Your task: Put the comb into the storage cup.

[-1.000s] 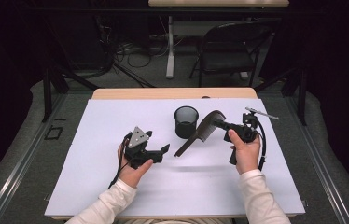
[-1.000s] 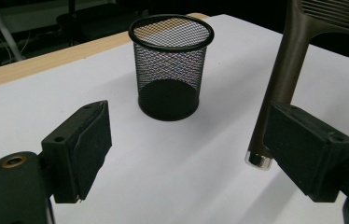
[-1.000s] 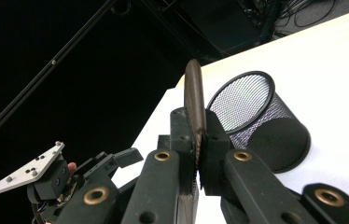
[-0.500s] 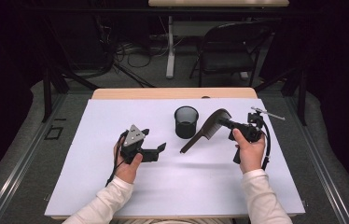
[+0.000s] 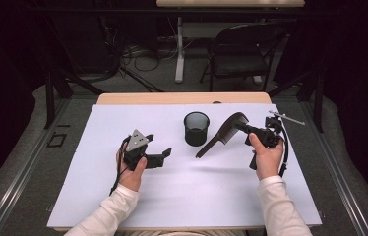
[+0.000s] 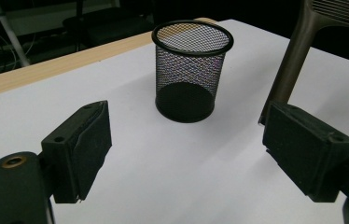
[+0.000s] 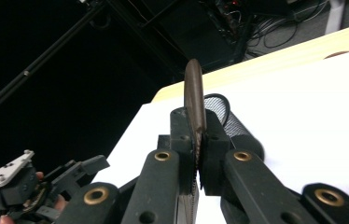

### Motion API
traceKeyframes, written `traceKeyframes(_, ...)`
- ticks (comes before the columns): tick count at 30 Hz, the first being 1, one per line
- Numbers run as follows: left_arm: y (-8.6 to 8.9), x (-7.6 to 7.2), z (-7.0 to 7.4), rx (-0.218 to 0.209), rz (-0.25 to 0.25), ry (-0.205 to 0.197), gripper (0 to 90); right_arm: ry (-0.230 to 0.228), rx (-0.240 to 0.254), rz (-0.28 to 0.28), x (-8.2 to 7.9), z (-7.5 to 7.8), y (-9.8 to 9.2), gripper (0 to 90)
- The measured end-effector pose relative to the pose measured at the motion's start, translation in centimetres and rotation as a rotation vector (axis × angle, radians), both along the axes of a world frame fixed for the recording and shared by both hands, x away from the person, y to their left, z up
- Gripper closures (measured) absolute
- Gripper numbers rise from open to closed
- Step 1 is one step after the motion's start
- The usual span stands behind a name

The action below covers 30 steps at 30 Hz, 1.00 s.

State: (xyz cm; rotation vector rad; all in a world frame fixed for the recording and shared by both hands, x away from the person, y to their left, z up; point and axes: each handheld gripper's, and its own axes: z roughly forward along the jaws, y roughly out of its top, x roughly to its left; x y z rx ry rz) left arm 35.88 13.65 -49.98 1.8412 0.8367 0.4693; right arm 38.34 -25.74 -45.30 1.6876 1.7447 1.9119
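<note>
- Left tool (image 5: 158,156): held low over the bench (image 5: 98,196), jaws wide apart, nothing between them.
- Right tool (image 5: 249,130): clamped tight on the toothed end of the comb (image 5: 220,136); its handle slants down-left, tip just beside the mesh cup (image 5: 196,128).
- Mesh cup: upright between both tools, nearer the comb's free end.

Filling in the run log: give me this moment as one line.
right claw: shut on comb | comb: lifted, tilted, beside mesh cup | left claw: open, empty
</note>
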Motion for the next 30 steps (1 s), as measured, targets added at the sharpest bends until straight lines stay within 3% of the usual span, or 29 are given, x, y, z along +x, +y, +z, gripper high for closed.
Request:
traceKeyframes(6, 0.4, 0.3, 0.0, -0.013, 0.007, 0.005, 16.1, 0.004, 0.003, -0.024, 0.9, -0.2, -0.3, 87.0)
traceKeyframes(15, 0.6, 0.3, 0.0, -0.01, 0.011, -0.003, 16.1, 0.005, -0.057, -0.031, 1.3, 1.1, -0.3, 87.1)
traceKeyframes(30, 0.9, 0.2, 0.1, -0.009, 0.022, -0.009, 16.1, -0.004, -0.111, -0.039, 2.4, 2.7, -0.2, 87.0)
